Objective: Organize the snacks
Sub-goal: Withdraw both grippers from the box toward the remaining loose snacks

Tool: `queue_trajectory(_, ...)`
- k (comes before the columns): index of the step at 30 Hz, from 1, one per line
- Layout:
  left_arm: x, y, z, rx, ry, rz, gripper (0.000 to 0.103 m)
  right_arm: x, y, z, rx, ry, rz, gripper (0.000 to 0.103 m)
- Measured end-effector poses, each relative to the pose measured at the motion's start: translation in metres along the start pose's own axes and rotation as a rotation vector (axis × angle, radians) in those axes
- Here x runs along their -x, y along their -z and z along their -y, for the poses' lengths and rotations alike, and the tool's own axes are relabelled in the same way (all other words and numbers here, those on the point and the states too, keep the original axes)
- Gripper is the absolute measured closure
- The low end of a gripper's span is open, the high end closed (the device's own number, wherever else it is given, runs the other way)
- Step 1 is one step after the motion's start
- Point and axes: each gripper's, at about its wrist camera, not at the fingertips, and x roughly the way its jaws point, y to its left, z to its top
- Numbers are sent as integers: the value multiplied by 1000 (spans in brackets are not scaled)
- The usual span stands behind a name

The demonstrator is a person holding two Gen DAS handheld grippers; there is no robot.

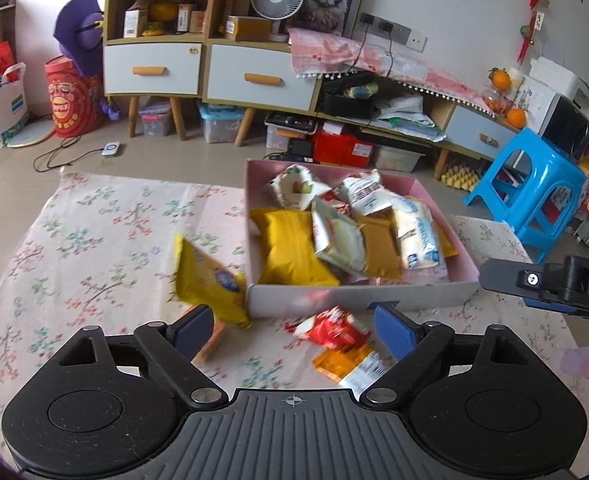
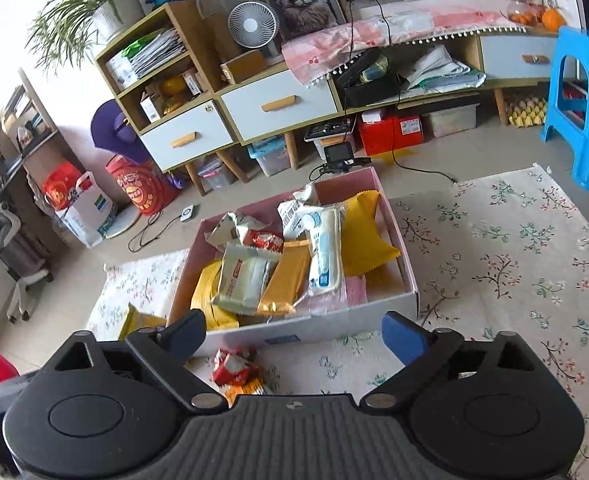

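A pink cardboard box (image 1: 358, 296) (image 2: 410, 276) holds several snack packets, yellow, white and gold. On the floral cloth in front of it lie a yellow packet (image 1: 210, 280) leaning on the box's left corner, a red and white packet (image 1: 334, 326) (image 2: 232, 366), an orange packet (image 1: 344, 362) and a small orange box (image 1: 210, 340). My left gripper (image 1: 294, 328) is open and empty, just above the red packet. My right gripper (image 2: 294, 336) is open and empty, over the box's near wall. The right gripper's body shows at the left view's right edge (image 1: 550, 280).
The floral cloth (image 1: 94, 248) (image 2: 514, 248) covers the work surface. Behind stand a low cabinet with drawers (image 1: 254, 80), storage bins under it, a blue plastic stool (image 1: 534, 188) (image 2: 582, 108), a red drum (image 1: 70, 96) and cables on the floor.
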Motion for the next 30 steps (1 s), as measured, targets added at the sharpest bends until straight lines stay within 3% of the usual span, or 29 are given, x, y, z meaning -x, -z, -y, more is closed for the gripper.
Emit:
queue_trajectory(11,5,33,-36,-43,-79,33,9,-5,42,-6,169,76,5,10)
queue_trajectory(15,10,36,-40,-140,-85,69,6,-7,58,-7,270,111,19,9)
queue_trajectory(19,3,41,-43,-239,-96,90,5,-8,69,-5,329,96,21,9)
queue_trajectory(30,-38,58,-64,-305,-57,30,5,-25,86,-14,434,21,-14,9)
